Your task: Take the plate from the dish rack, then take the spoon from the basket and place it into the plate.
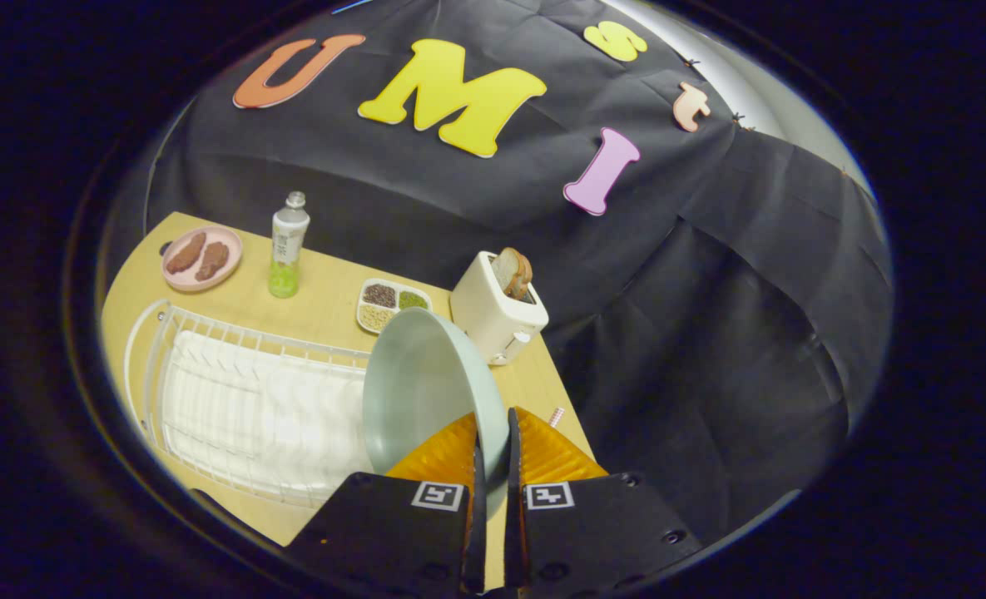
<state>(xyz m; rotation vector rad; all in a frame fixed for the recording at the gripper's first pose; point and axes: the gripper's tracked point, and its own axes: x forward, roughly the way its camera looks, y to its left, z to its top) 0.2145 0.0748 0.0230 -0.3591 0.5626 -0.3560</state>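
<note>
I have the hand-held gripper [493, 433] closed to a narrow slit on the rim of the pale green, round, smooth-glazed plate [422, 391], one ribbed finger [443, 453] on its hollow face and the other behind the edge. The plate stands nearly on edge between the fingers, lifted clear beside the right end of the white wire dish rack [243, 408], whose thin bars curve over a white ridged drip tray. Under it all is the light wooden surface [318, 291], flat and matte. Just beyond the plate I see a boxy cream toaster [493, 316] with a browned slice of bread [512, 273] standing in its slot. Beside that sits a small white divided dish of grains [391, 304], then a clear bottle with green liquid [286, 245], and farthest a pink round plate carrying two brown pieces [201, 258].
</note>
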